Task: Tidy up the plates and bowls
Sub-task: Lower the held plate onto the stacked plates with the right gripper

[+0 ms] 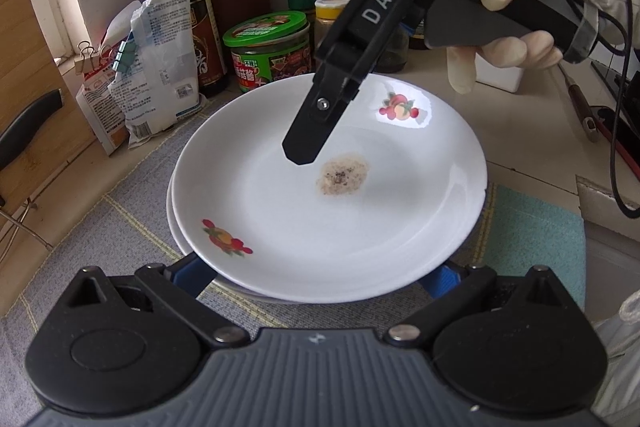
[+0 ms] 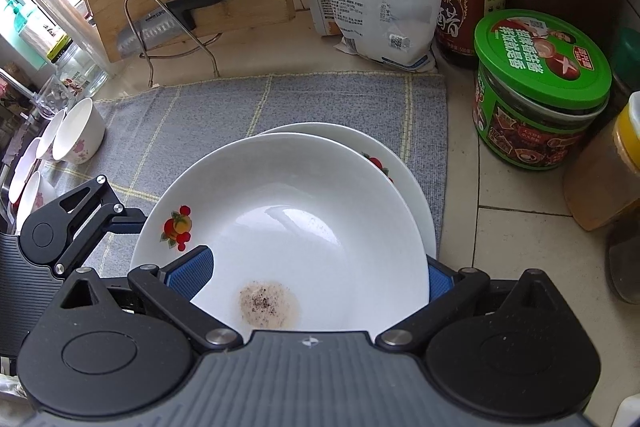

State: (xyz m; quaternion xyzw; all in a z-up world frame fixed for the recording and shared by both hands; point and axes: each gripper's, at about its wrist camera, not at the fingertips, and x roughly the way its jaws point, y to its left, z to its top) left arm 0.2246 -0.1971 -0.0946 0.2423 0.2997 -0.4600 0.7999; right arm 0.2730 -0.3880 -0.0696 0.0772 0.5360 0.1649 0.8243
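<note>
Right claw [image 1: 304,151] slanted down from the upper right of the left wrist view, held by a gloved hand [image 1: 508,15], tip low over the middle of the top plate [image 1: 328,195]. In the right wrist view, blue pads [image 2: 192,273] wide apart at either side of that plate's near rim; whether pressing on it, cannot tell. Left claw [image 1: 316,277] at the bottom of its own view, spread wide, blue fingertips [image 1: 192,273] tucked under the near edge of the plates; contact hidden.

Top plate white, shallow, with fruit decals on the rim and a brownish, peppery smear near the centre. Stacked slightly off-centre on a second white plate [image 2: 404,167], also with a fruit decal, both on a grey checked mat [image 2: 280,103] on the bench [image 2: 516,227]. Small white bowls [image 2: 78,135] with pink flowers at the far left of the right wrist view, tilted in a row beside the mat.
</note>
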